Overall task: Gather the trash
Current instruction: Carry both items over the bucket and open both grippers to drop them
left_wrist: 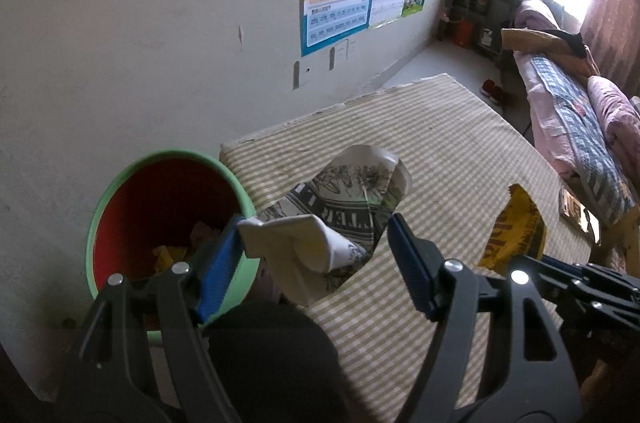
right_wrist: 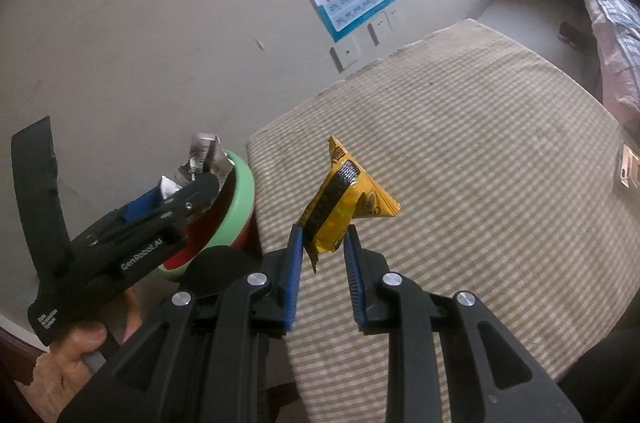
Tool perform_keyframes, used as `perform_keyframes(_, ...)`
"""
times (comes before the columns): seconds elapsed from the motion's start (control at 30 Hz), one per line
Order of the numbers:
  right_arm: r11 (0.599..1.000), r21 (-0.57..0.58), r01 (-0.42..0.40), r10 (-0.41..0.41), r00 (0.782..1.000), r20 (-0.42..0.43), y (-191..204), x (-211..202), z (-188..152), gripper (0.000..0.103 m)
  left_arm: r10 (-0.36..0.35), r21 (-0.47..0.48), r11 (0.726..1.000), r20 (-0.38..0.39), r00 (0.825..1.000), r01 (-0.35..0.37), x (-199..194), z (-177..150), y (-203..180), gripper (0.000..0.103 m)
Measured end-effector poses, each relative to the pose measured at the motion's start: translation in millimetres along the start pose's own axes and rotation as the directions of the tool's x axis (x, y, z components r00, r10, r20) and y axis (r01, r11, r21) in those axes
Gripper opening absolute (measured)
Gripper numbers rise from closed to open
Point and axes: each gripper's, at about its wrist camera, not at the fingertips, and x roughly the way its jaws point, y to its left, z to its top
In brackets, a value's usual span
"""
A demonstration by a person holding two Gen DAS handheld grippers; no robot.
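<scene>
The bench (right_wrist: 480,151) wears a beige-and-white checked cloth, coarse-woven, its near edge cut off by the gripper frames. Beside its left corner stands a round bin (left_wrist: 120,183), green-rimmed and red inside; scraps of yellow and pale litter lie at the bottom, too dim to name.

The left hand-held gripper (left_wrist: 312,227) stands wide, clamped across a crushed paper cup (left_wrist: 352,191). The cup is white card printed with grey botanical drawings and large letters, of which only "TER" can be read; its folded white base presses the left blue pad, and it hangs over the bench edge next to the bin. In the right wrist view this gripper's black body reads "GenRobot.AI", and the cup is largely hidden behind it.

The right hand-held gripper (right_wrist: 323,235) is narrow, pinching the lower corner of a glossy yellow snack wrapper (right_wrist: 344,199), puffed into a triangular shape above the cloth. A black panel of print runs down it, too small to read.
</scene>
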Motion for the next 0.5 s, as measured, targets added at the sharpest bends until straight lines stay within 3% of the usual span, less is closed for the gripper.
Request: perform_keyframes(0.5, 0.997, -0.071, -0.019, 0.016, 0.999, -0.032, 29.0, 13.6, 2.7, 0.022, 0.020, -0.058, 0.998, 0.005, 1.000, -0.019, -4.9, -1.9, 28.5, 0.070)
